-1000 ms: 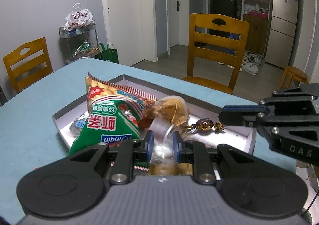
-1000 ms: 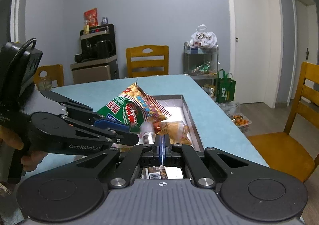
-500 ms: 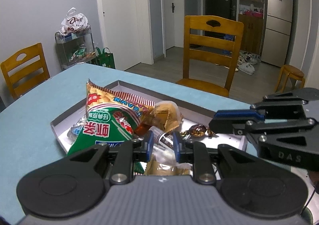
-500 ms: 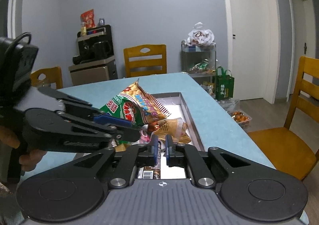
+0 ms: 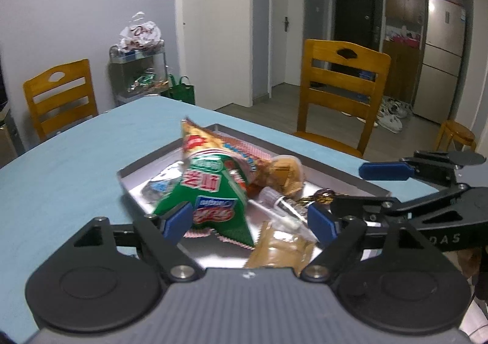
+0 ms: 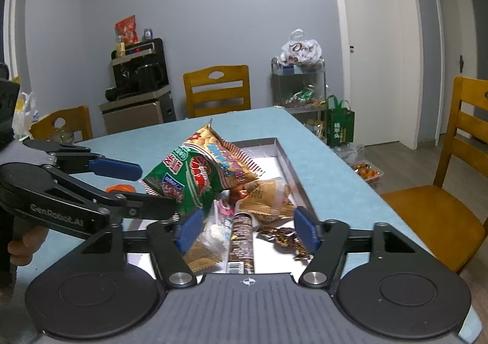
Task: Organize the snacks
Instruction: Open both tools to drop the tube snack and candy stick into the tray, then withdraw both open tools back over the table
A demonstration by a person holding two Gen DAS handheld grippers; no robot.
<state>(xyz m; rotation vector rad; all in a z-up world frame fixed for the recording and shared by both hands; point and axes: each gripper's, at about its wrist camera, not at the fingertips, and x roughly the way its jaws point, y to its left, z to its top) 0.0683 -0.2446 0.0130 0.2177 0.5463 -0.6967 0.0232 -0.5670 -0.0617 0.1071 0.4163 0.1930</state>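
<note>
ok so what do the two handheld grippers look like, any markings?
Both match: black linkage arms, blue pads on the fingers, ribbed grey body with two round black discs and silver pivot bolts. The left gripper, seen from the right wrist view, carries white "GenRobot.AI" lettering. The right gripper, seen from the left wrist view, shows "DAS". No cables or sleeves visible.

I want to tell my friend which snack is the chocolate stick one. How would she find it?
Look at the blue table, then at the shallow grey tray of snacks on it. At the tray's near end, between the right gripper's open fingers, lies a long brown chocolate packet. Unlike the puffy green chip bag and crinkly tan wrappers beside it, it is thin and straight, with a barcode at its near end.
</note>
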